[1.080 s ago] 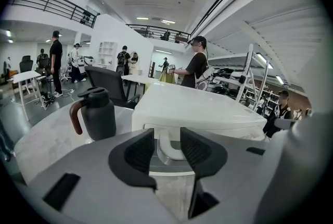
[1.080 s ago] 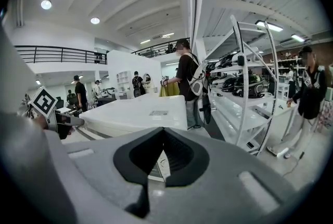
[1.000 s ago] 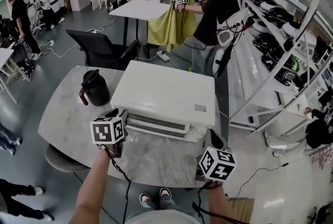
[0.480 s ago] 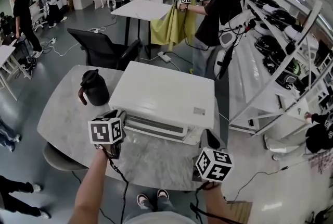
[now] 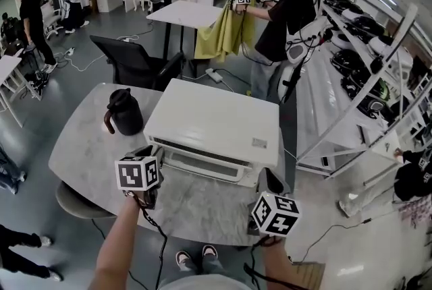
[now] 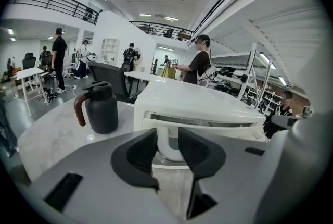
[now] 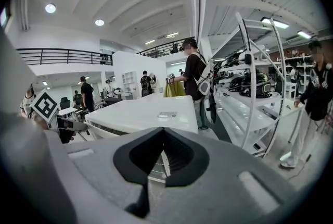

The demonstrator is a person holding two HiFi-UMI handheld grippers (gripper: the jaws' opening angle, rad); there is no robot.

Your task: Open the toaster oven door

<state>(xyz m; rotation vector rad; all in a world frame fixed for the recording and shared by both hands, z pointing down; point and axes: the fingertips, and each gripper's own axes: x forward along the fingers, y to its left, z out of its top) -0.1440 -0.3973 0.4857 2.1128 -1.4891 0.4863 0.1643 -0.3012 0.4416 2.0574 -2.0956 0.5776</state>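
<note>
The white toaster oven [image 5: 212, 120] sits on a marble table [image 5: 88, 147] with its front facing me. Its door stands upright, with a white handle [image 6: 165, 139] across the front. My left gripper [image 5: 154, 150] is at the front left corner. In the left gripper view the left gripper [image 6: 167, 151] has its dark pads [image 6: 141, 150] pressed on either side of the handle's left end. My right gripper [image 5: 268, 177] hovers by the oven's front right corner. In the right gripper view the right gripper [image 7: 164, 137] has its jaws together and holds nothing.
A black jug [image 5: 123, 112] with a brown handle stands on the table left of the oven. Behind the table is a dark chair [image 5: 131, 63]. A white shelf rack [image 5: 364, 79] runs along the right. A person [image 5: 283, 19] stands behind the oven, and others are farther back.
Both marker cubes sit slightly lower in the head view. The left gripper stays at the oven's front left corner. The oven and jug have not moved.
</note>
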